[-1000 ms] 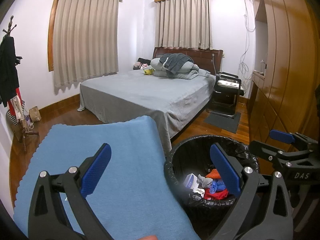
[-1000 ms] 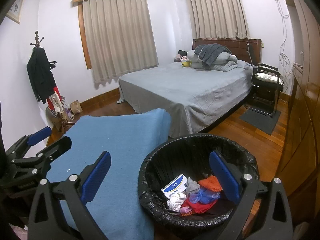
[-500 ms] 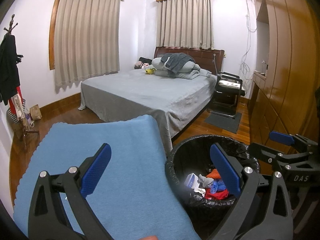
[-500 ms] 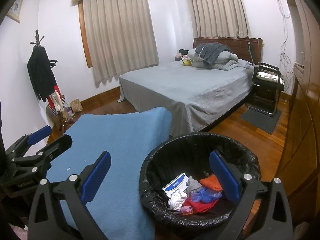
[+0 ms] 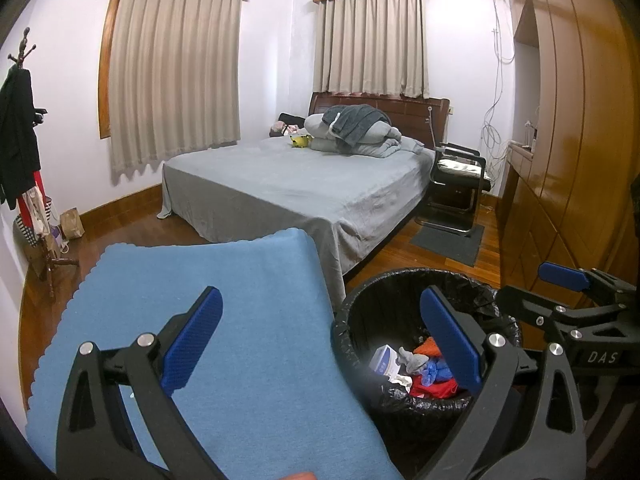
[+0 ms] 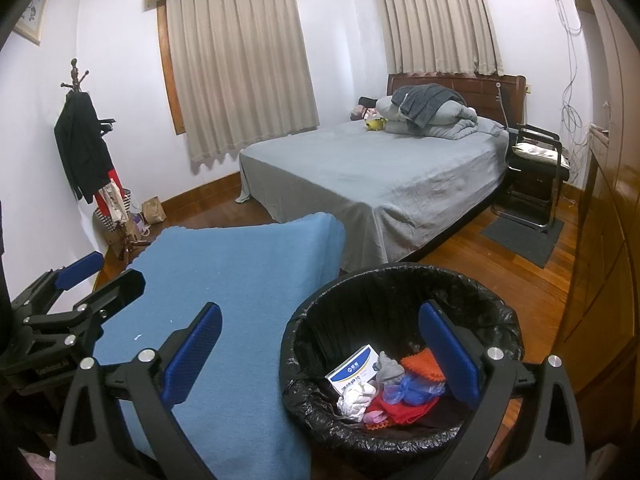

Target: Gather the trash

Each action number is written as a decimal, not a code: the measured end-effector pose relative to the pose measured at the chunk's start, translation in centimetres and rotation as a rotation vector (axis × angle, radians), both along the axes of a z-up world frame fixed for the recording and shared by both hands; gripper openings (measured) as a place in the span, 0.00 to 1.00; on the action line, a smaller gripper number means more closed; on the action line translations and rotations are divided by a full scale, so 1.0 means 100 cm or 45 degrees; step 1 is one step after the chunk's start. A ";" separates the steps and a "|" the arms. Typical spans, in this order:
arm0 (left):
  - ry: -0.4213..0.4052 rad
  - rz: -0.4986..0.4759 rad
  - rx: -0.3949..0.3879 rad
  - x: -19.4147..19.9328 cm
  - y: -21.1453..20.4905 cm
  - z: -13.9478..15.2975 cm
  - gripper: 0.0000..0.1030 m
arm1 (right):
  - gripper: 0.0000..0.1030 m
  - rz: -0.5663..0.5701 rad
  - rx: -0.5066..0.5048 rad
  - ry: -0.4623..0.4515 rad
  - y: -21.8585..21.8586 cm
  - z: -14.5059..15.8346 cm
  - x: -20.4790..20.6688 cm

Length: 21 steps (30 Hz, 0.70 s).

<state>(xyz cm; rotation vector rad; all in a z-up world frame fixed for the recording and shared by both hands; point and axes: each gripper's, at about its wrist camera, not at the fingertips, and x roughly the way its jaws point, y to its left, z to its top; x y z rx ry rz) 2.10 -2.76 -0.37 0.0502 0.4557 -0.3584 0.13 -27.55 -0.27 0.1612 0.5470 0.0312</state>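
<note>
A round bin with a black liner (image 6: 400,288) (image 5: 400,280) stands on the wood floor beside a table under a blue cloth (image 6: 240,280) (image 5: 224,296). Inside lies trash: a white and blue box (image 6: 354,368) (image 5: 384,362), white crumpled paper (image 6: 356,396), grey, blue, red and orange scraps (image 6: 416,390) (image 5: 434,374). My right gripper (image 6: 320,350) hangs open above the bin's left rim, nothing between its blue pads. My left gripper (image 5: 322,338) is open and empty over the cloth's right edge; it also shows in the right wrist view at the left (image 6: 92,276).
A bed with a grey sheet (image 6: 380,172) fills the room's middle, bedding piled at its head. A black chair (image 6: 536,164) and dark mat (image 6: 524,236) sit right of it. Wooden wardrobes (image 5: 580,140) line the right wall. A coat stand (image 6: 84,152) with bags stands left.
Both views have drifted very slightly; the bin and its contents sit a touch closer to the right gripper. Both grippers stay open and empty.
</note>
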 end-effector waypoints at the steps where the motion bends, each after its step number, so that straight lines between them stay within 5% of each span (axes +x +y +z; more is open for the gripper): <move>1: 0.001 -0.001 0.000 0.000 0.001 0.000 0.94 | 0.94 0.000 -0.001 0.000 0.000 0.000 0.000; 21: 0.001 0.001 0.001 0.000 0.000 0.001 0.94 | 0.94 0.000 0.000 0.003 0.001 0.000 0.001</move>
